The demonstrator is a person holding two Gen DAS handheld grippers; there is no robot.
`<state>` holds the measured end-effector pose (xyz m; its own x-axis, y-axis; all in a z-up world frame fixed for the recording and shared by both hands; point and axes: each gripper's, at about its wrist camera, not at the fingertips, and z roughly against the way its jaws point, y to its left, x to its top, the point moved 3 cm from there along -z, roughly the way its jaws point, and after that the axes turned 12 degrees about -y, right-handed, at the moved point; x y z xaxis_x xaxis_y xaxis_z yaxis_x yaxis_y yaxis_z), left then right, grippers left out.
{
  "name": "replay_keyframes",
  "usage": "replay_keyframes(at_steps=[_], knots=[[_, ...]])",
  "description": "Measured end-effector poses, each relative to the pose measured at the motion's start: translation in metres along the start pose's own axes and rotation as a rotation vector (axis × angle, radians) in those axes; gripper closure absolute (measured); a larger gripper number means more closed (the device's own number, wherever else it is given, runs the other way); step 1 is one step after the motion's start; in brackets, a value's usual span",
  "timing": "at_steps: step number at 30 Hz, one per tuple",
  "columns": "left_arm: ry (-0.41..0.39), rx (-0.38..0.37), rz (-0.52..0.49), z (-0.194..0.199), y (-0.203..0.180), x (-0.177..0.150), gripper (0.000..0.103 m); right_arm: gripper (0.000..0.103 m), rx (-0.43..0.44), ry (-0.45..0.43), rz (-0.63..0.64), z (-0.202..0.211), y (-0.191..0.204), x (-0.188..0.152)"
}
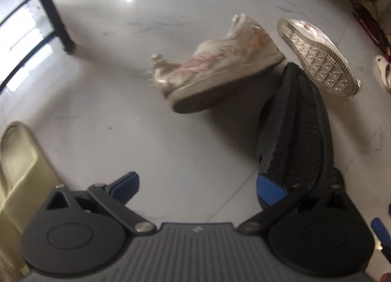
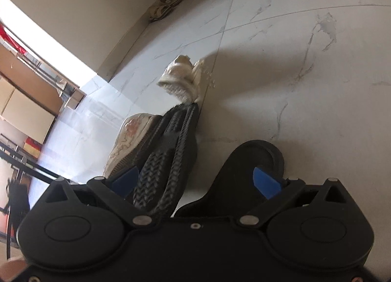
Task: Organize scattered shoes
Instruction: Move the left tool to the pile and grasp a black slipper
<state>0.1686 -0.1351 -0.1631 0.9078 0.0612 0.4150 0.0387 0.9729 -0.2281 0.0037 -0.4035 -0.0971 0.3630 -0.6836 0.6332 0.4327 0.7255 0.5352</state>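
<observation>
Shoes lie scattered on the floor (image 1: 102,101). Left gripper (image 1: 198,186) has jaws spread, its right finger against a black slipper (image 1: 295,140) tipped on edge, long axis pointing away toward two white sneakers (image 1: 215,62). Right gripper (image 2: 198,182) also gapes, straddling that slipper and another. Best close squarely on the slipper's edge before lifting.

Both the left gripper (image 1: 198,188) and the right gripper (image 2: 195,182) point down at the floor, fingers spread wide apart.
</observation>
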Motion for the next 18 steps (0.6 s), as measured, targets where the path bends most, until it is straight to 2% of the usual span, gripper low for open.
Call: replay_keyframes(at_steps=[4, 7, 12, 14, 18], knots=[[-0.069, -0.075, 0.198, 0.002, 0.027, -0.007, 0.001, 0.001, -0.003, 0.008, 0.008, -0.003, 0.000, -0.001], [-0.023, -0.134, 0.297, -0.006, 0.038, -0.011, 0.001, 0.001, 0.000, 0.012, 0.009, -0.006, 0.002, -0.002], [0.018, -0.246, 0.331, -0.011, 0.030, -0.021, 0.001, 0.001, 0.016, 0.040, -0.003, -0.009, 0.002, -0.006], [0.024, -0.264, 0.321, -0.011, 0.025, -0.022, 0.001, 0.001, 0.014, 0.042, -0.003, -0.009, 0.001, -0.006], [-0.046, -0.369, 0.363, 0.000, 0.016, -0.012, 0.001, 0.001, 0.007, 0.034, -0.023, -0.008, -0.005, -0.002]])
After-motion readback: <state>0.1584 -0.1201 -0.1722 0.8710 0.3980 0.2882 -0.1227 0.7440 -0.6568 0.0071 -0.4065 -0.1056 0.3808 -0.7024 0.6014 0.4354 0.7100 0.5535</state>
